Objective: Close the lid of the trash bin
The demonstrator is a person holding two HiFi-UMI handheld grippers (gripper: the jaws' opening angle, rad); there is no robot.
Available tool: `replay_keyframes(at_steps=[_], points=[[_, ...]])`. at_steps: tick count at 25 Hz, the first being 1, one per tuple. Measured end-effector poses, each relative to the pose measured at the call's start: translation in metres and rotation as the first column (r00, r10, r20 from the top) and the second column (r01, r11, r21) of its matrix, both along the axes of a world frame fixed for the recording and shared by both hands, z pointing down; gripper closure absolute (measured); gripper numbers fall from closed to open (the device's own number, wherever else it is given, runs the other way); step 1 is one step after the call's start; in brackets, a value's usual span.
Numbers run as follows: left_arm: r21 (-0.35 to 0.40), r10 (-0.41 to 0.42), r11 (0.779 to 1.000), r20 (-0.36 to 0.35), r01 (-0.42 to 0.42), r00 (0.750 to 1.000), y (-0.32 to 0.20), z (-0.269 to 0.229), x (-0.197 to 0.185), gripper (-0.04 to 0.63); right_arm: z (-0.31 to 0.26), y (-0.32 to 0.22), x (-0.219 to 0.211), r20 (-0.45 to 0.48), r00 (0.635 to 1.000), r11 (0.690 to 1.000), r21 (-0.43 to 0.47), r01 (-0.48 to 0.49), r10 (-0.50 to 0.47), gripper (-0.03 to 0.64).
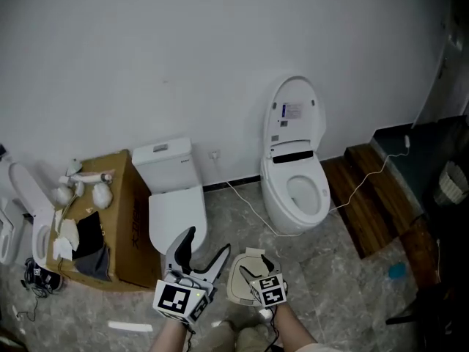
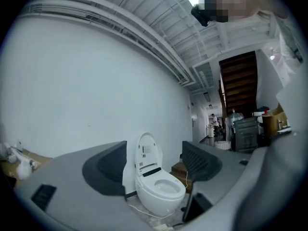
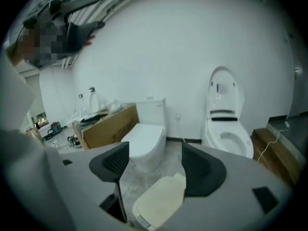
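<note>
Looking out between the parted, empty jaws of the left gripper (image 2: 155, 163): toilet (image 2: 159, 189), lid up, at the floor's (image 2: 150, 219) far edge; possibly wooden steps (image 2: 178, 169) just right.

The left tongs (image 1: 209, 240) and right tongs (image 1: 256, 265) are held close side by side, the forearms (image 1: 293, 334) reaching in from below. The left points level, jaws wide apart, nothing between them. The right tilts downward, jaws equally spread, gripping nothing.

Open-lid toilet (image 1: 294, 163) at the wall (image 1: 183, 50) | shut toilet (image 1: 176, 204) left of it | cluttered cardboard box (image 1: 126, 222) alongside | wooden steps (image 1: 364, 196) far right
</note>
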State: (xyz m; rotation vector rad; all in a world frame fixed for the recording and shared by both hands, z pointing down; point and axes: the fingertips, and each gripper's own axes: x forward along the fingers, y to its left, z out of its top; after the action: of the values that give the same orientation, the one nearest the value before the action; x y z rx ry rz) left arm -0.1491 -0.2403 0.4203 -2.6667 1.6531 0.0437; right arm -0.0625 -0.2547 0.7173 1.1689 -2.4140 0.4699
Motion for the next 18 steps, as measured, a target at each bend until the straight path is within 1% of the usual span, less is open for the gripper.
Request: replay_keyframes(at_steps=[2, 4, 6, 8, 10, 11, 12, 14, 15, 17, 18], points=[[0.019, 0.001, 1.000, -0.013, 0.000, 1.000, -0.002, -0.040, 0.000, 0.253, -0.091, -0.015, 0.012, 0.034, 0.998, 0.990, 0.128, -0.055, 0.051, 0.268], [0.041, 0.004, 0.999, -0.037, -0.003, 0.999, -0.003, -0.078, 0.001, 0.253, -0.179, -0.024, 0.024, 0.074, 0.993, 0.960, 0.258, -0.107, 0.091, 0.273], [0.060, 0.006, 0.998, -0.058, -0.002, 0.998, -0.004, -0.111, 0.003, 0.253, -0.258, -0.028, 0.034, 0.116, 0.986, 0.913, 0.376, -0.157, 0.121, 0.284], [0.090, 0.001, 0.996, -0.079, 0.006, 0.997, -0.002, -0.137, 0.004, 0.253, -0.320, -0.027, 0.043, 0.145, 0.979, 0.859, 0.474, -0.193, 0.140, 0.304], [0.118, -0.010, 0.993, -0.097, 0.022, 0.995, 0.001, -0.153, 0.008, 0.253, -0.363, -0.021, 0.052, 0.156, 0.974, 0.803, 0.552, -0.224, 0.165, 0.357], [0.126, -0.012, 0.992, -0.099, 0.025, 0.995, 0.002, -0.156, 0.011, 0.253, -0.380, -0.017, 0.057, 0.160, 0.970, 0.775, 0.583, -0.242, 0.182, 0.399], [0.130, -0.012, 0.991, -0.097, 0.024, 0.995, 0.004, -0.157, 0.015, 0.253, -0.393, -0.013, 0.061, 0.165, 0.966, 0.748, 0.610, -0.260, 0.200, 0.445], [0.134, -0.006, 0.991, -0.096, 0.019, 0.995, 0.008, -0.156, 0.022, 0.265, -0.412, -0.004, 0.068, 0.179, 0.956, 0.699, 0.653, -0.292, 0.233, 0.506], [0.137, -0.002, 0.990, -0.101, 0.016, 0.995, 0.010, -0.155, 0.025, 0.292, -0.419, 0.001, 0.071, 0.185, 0.951, 0.673, 0.673, -0.307, 0.249, 0.535], [0.149, 0.006, 0.989, -0.112, 0.011, 0.994, 0.015, -0.154, 0.031, 0.381, -0.431, 0.011, 0.077, 0.200, 0.940, 0.613, 0.716, -0.333, 0.277, 0.587], [0.154, 0.007, 0.988, -0.112, 0.010, 0.994, 0.017, -0.154, 0.033, 0.420, -0.435, 0.015, 0.079, 0.210, 0.935, 0.588, 0.732, -0.343, 0.285, 0.606]])
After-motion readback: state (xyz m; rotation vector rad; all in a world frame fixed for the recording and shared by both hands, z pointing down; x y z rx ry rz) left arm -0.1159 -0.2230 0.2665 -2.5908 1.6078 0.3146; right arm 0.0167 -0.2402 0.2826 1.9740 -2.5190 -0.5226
